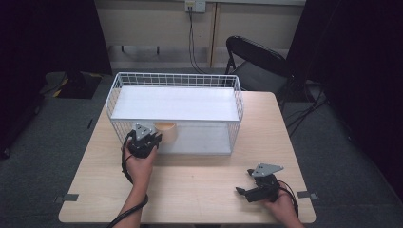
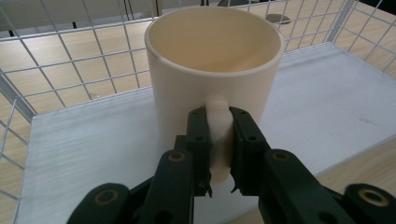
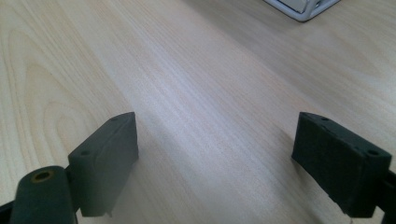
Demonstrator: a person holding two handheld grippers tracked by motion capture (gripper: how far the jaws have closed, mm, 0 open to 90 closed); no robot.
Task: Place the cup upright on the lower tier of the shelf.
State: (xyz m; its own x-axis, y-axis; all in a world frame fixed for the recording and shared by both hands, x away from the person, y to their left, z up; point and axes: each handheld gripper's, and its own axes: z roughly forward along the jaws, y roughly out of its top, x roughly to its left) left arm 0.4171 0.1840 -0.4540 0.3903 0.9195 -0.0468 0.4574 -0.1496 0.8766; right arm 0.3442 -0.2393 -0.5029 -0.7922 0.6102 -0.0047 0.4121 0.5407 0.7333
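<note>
A cream mug stands upright on the white floor of a white wire basket, near its front left corner. My left gripper reaches in from the front and is shut on the mug's handle. In the left gripper view the two black jaws pinch the handle from both sides, and the mug is empty inside. My right gripper rests low over the wooden table near its front right, open. Between its wide-apart jaws lies only bare wood.
The basket takes up the far half of the table. A corner of the basket shows at the top of the right gripper view. A black folding chair stands behind the table at the right. Cables run down the back wall.
</note>
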